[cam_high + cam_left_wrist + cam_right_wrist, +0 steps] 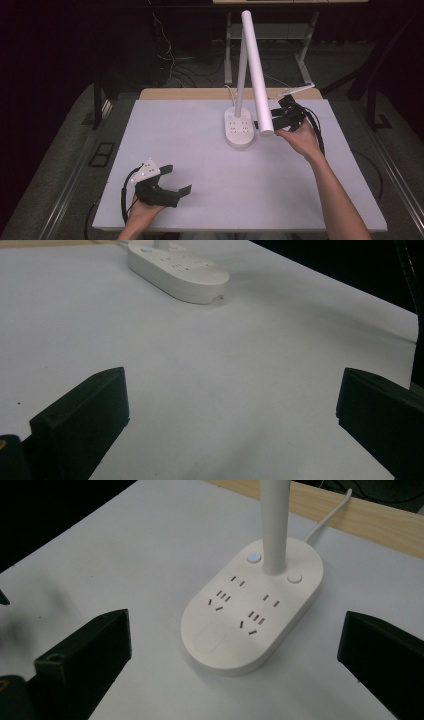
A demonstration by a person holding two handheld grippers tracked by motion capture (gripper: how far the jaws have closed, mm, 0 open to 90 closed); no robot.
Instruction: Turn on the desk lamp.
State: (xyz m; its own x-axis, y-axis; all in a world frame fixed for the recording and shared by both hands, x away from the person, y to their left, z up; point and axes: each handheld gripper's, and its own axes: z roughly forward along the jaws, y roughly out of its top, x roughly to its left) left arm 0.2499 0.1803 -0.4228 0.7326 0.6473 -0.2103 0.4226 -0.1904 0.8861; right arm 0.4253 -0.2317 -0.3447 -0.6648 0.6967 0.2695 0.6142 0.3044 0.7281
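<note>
A white desk lamp stands at the back middle of the white table (200,150). Its oval base (238,129) carries power sockets and two round buttons, and its long white head (257,75) slopes down toward the right. My right gripper (267,120) is open just right of the base, level with the tip of the lamp head. From the right gripper view the base (252,612) lies between the wide jaws, with the stem (274,525) rising behind a lit blue button (254,557). My left gripper (176,180) rests open at the front left, holding nothing. The base (177,270) lies far ahead of it.
The lamp's white cable (327,517) runs back over the wooden table edge (360,517). Behind the table are metal desk legs (230,50) and loose cables on a dark floor. The right gripper's black cable (315,125) loops by the hand.
</note>
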